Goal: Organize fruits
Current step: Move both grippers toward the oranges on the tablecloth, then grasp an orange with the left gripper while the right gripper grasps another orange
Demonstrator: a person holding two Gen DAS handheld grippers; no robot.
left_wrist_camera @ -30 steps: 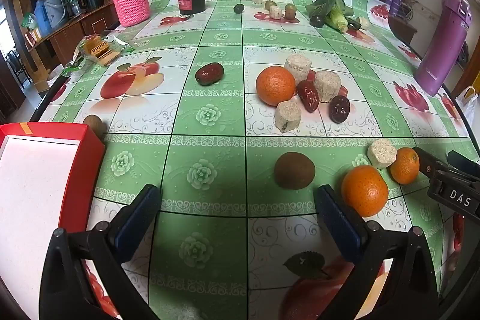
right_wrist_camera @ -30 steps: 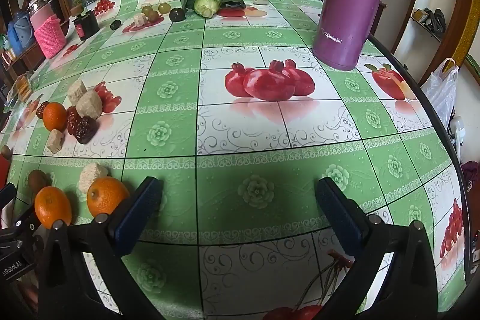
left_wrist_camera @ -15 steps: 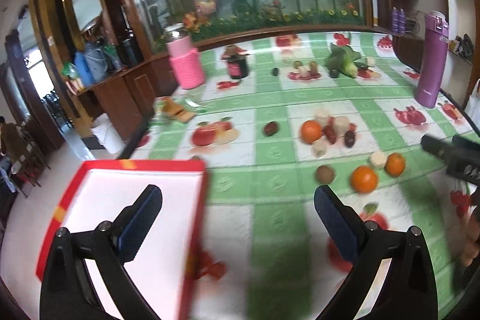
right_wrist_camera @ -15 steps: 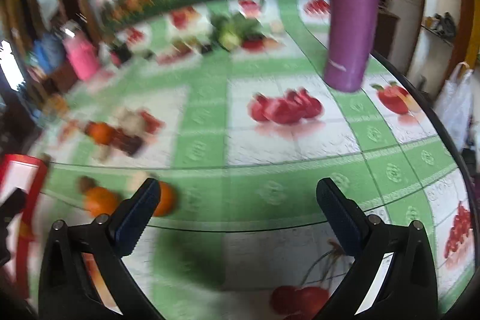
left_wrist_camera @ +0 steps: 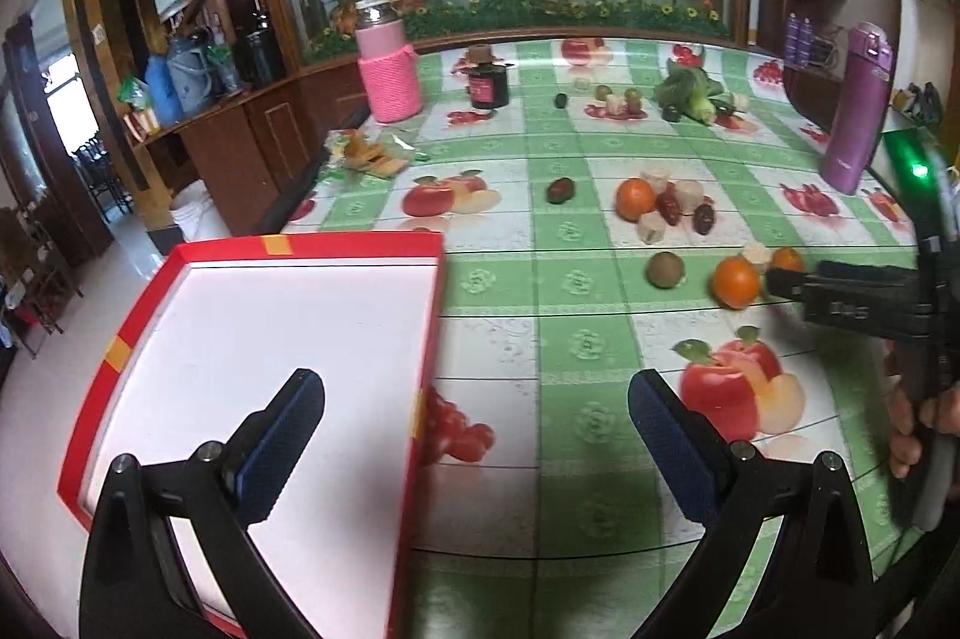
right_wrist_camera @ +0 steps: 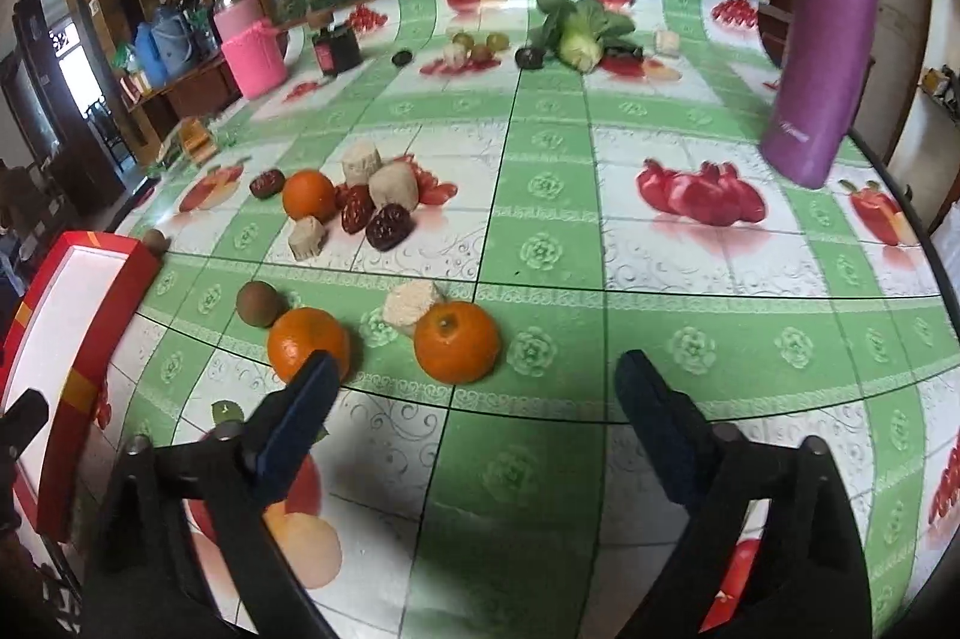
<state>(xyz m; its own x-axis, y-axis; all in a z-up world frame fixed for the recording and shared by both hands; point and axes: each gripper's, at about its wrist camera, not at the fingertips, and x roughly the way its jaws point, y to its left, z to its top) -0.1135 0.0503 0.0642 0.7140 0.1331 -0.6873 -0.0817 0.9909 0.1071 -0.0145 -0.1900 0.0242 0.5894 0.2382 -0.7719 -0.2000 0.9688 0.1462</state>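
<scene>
Holding a gripper in each hand, we work over a counter [right_wrist_camera: 540, 171] covered in a green checked cloth printed with fruit. Our right gripper [right_wrist_camera: 474, 387] points down at an orange [right_wrist_camera: 457, 342] that sits just ahead of its fingers, beside a pale cube [right_wrist_camera: 414, 302]; the jaws are closing with nothing between them yet. A second orange [right_wrist_camera: 305, 342] lies close to the tip of the left finger, with a brown kiwi [right_wrist_camera: 259, 302] touching or nearly touching it. Farther back, a third orange [right_wrist_camera: 309, 195] sits in a cluster with dark red dates [right_wrist_camera: 389, 225] and more pale cubes. Our left gripper [left_wrist_camera: 474, 420] hangs with its jaws wide apart and empty, above the right-hand rim of a red tray [left_wrist_camera: 429, 351] with a white floor. A purple bottle [right_wrist_camera: 825, 57] stands at the right edge of the counter.
</scene>
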